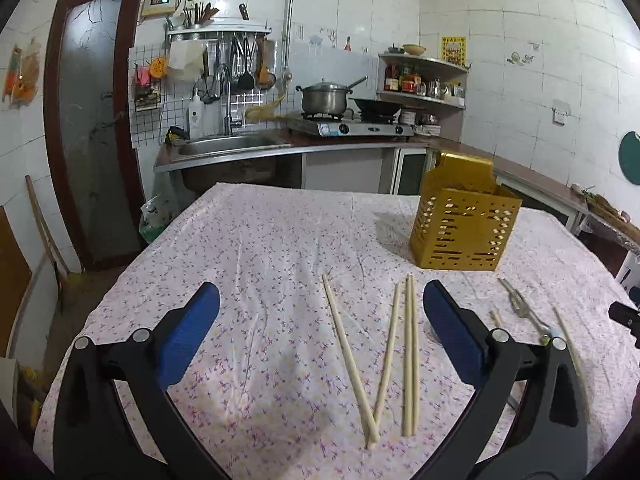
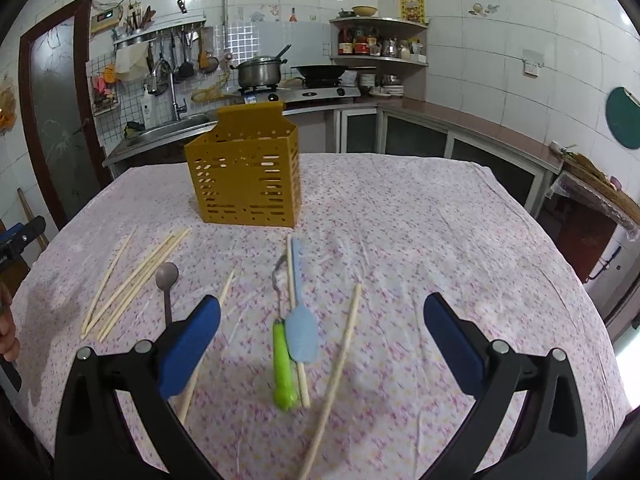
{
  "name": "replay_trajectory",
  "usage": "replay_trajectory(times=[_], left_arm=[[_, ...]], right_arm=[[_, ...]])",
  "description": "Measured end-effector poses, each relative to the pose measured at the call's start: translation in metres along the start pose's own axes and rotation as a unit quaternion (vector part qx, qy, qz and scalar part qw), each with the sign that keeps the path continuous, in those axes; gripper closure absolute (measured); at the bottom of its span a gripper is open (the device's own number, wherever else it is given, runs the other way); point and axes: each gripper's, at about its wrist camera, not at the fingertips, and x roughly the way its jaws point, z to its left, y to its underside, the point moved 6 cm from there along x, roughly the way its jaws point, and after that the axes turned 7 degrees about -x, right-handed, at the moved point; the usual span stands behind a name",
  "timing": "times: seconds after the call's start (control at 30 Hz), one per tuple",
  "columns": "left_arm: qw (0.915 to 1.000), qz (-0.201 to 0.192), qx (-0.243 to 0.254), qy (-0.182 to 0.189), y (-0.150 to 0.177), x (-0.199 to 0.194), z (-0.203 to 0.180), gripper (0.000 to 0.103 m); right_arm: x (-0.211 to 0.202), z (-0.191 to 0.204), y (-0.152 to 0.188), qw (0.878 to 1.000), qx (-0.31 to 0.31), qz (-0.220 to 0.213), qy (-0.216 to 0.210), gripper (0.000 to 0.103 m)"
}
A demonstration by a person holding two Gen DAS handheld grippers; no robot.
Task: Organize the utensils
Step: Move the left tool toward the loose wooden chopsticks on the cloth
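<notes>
left claw (image 1: 320, 320) gapes wide, empty, above the desk (image 1: 260, 248); chopsticks (image 1: 410, 356) lie between its fingers, long axis running away toward the yellow holder (image 1: 464, 228). right claw (image 2: 320, 320) equally wide, empty, over the green-handled utensil (image 2: 282, 364). left sits nearer the chopsticks.

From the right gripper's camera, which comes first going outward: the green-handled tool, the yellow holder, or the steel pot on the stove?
1. Green-handled tool: nearest, lying on the cloth between the open right gripper fingers.
2. Yellow holder: mid-table, ahead and left.
3. Steel pot: farthest, on the stove against the back wall.
</notes>
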Motion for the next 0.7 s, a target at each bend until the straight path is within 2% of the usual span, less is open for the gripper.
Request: replay_trajectory(times=[0.13,0.23,0.37,0.53,0.7], left_arm=[[0.9998,0.017,0.007,0.001,0.004,0.022,-0.002,0.005],[0.9996,0.026,0.009,0.001,0.006,0.036,-0.002,0.005],[0.9994,0.033,0.008,-0.005,0.006,0.050,-0.001,0.005],[0.9975,0.071,0.009,-0.004,0.009,0.073,-0.002,0.005],[0.9945,0.102,0.023,-0.001,0.010,0.094,-0.012,0.015]], right_arm=[[0.016,0.007,-0.006,1.000,0.006,0.006,-0.015,0.005],[0.027,0.012,-0.008,1.000,0.004,0.011,-0.013,0.010],[0.037,0.018,-0.012,1.000,0.000,0.016,-0.015,0.011],[0.052,0.024,-0.015,0.999,-0.003,0.029,-0.021,0.017],[0.065,0.025,-0.021,0.999,-0.007,0.042,-0.026,0.029]])
